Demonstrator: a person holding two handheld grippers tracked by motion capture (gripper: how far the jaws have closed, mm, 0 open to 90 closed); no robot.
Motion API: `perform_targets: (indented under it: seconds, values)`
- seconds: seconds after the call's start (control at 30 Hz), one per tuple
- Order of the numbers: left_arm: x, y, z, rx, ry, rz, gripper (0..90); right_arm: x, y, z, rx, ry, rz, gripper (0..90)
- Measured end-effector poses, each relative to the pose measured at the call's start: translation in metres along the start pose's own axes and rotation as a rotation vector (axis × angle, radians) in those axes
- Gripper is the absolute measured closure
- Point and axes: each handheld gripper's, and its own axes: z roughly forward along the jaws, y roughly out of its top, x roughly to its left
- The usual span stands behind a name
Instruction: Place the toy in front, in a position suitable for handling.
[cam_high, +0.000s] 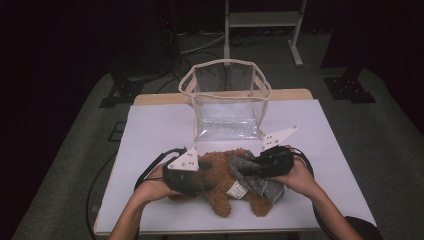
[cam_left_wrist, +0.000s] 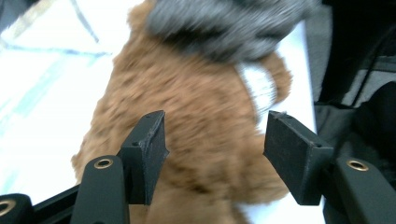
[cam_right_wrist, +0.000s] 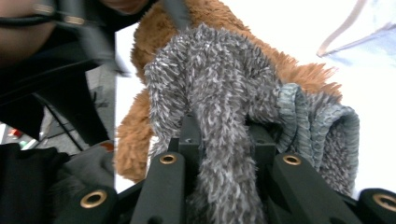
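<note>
A brown plush bear (cam_high: 220, 172) lies on the white table, with a grey fuzzy garment (cam_high: 262, 186) over its right part. In the left gripper view the bear's fur (cam_left_wrist: 196, 116) fills the gap between the jaws of my left gripper (cam_left_wrist: 215, 149). Those jaws stand apart and the pads do not press the fur. In the high view the left gripper (cam_high: 207, 187) sits at the bear's left side. My right gripper (cam_right_wrist: 224, 140) is shut on a fold of the grey garment (cam_right_wrist: 219, 93), with the bear (cam_right_wrist: 140, 130) behind it.
A clear plastic bag (cam_high: 227, 100) with a cream rim stands open just behind the bear. The white tabletop (cam_high: 160, 125) has free room to the left and right. A white label (cam_high: 236, 189) hangs from the bear. Cables trail from both grippers.
</note>
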Motion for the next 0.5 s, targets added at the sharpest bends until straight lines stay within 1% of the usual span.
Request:
perform_targets:
  seconds: [0.03, 0.1, 0.17, 0.2, 0.23, 0.27, 0.3, 0.37, 0.43, 0.5]
  values:
    - [0.001, -0.002, 0.001, -0.004, -0.007, -0.007, 38.6, 0.002, 0.003, -0.004, -0.010, -0.011, -0.013, 72.5]
    - [0.000, -0.005, 0.003, -0.012, -0.012, -0.018, 38.7, 0.001, 0.008, -0.011, -0.041, -0.035, -0.021, 72.5]
    - [0.000, -0.006, 0.003, -0.007, -0.030, -0.010, 39.1, -0.003, 0.013, -0.016, -0.064, -0.086, -0.019, 72.4]
    - [-0.001, -0.005, 0.003, -0.003, -0.033, -0.007, 39.2, -0.006, 0.014, -0.018, -0.072, -0.100, -0.011, 72.3]
    - [-0.001, -0.004, 0.002, 0.002, -0.032, -0.001, 39.2, -0.008, 0.014, -0.018, -0.075, -0.100, -0.003, 72.3]
    - [0.000, -0.003, 0.001, 0.007, -0.030, 0.003, 39.0, -0.010, 0.014, -0.016, -0.066, -0.104, 0.002, 72.3]
    - [0.000, -0.001, 0.001, 0.005, -0.026, 0.005, 38.6, -0.010, 0.012, -0.012, -0.049, -0.102, 0.002, 72.2]
    - [0.001, 0.002, 0.001, -0.002, -0.021, 0.016, 36.5, -0.007, 0.008, -0.004, -0.022, -0.083, -0.005, 72.4]
    - [0.002, 0.007, 0.002, -0.010, -0.019, 0.019, 34.9, -0.004, 0.003, 0.001, -0.017, -0.048, -0.002, 72.7]
    - [0.003, 0.012, 0.005, -0.014, -0.011, 0.033, 30.8, -0.001, -0.001, 0.002, -0.010, -0.022, -0.007, 72.9]
